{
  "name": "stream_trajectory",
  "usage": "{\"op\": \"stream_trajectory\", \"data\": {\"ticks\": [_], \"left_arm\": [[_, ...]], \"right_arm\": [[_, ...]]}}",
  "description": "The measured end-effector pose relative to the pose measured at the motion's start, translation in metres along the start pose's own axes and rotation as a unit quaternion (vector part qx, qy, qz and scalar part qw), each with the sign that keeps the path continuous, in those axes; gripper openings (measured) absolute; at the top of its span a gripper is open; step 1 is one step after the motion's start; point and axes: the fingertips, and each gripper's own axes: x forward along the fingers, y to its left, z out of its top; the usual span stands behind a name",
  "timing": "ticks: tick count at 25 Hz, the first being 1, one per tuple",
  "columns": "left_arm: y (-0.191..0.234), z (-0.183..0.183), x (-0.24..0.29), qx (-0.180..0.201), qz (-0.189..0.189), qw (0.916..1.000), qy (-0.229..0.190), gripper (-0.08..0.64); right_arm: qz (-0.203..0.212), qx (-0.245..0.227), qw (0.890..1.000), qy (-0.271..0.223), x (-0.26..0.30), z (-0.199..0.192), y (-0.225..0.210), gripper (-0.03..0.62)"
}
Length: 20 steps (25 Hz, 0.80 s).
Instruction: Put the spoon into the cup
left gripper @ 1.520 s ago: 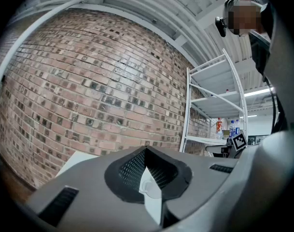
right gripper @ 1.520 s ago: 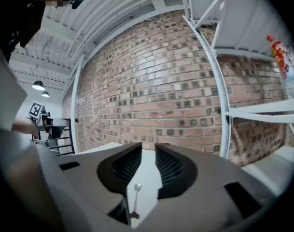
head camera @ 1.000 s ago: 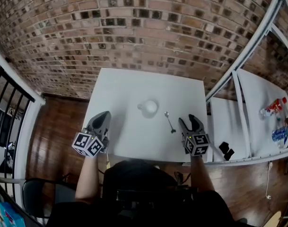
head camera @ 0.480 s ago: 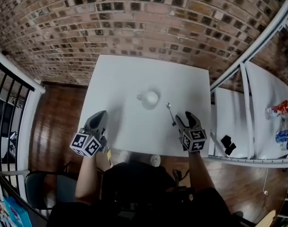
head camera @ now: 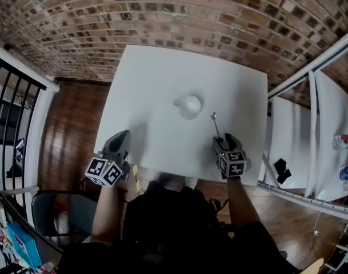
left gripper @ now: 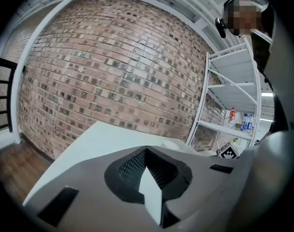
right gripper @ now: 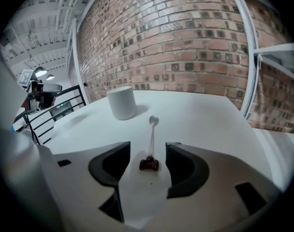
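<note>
While spoon [head camera: 215, 123] lies near worktop [head camera: 151, 79] right edge, right tool [head camera: 223, 142] released, jaws straddling handle end. Step: pre-grasp. Next: clench handle, lift, tip into central cup [head camera: 191, 104]. Idle left tool [head camera: 121, 138] clenched empty, near-left corner.

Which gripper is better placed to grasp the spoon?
Right. The right gripper is open, the near end of the spoon between its jaws; the left gripper is shut, near the left edge of the table, away from it.

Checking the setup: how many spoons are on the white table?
1. The spoon lies right of the cup, its handle end between the open jaws of the right gripper.
</note>
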Motion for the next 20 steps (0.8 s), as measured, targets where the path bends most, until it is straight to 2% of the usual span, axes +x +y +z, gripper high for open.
{"op": "stream_trajectory", "data": {"ticks": [7,10,15,17,20], "left_arm": [[0.009,-0.002,-0.008,-0.002,0.010,0.9999,0.004,0.003],[0.010,-0.003,-0.006,-0.003,0.006,1.0000,0.007,0.003],[0.008,-0.001,-0.003,-0.004,-0.002,1.0000,0.001,0.003],[0.007,-0.001,-0.003,-0.004,-0.004,1.0000,-0.001,0.003],[0.007,-0.001,-0.006,-0.004,-0.003,1.0000,-0.002,0.003]], "right_arm": [[-0.012,-0.010,0.999,0.035,0.004,-0.018,0.001,0.229],[-0.028,-0.018,0.999,0.041,0.003,-0.023,-0.003,0.183],[-0.036,-0.020,0.998,0.055,0.003,-0.025,-0.004,0.173],[-0.038,-0.025,0.997,0.060,0.002,-0.026,-0.002,0.127],[-0.038,-0.033,0.997,0.067,0.001,-0.029,0.001,0.127]]}}
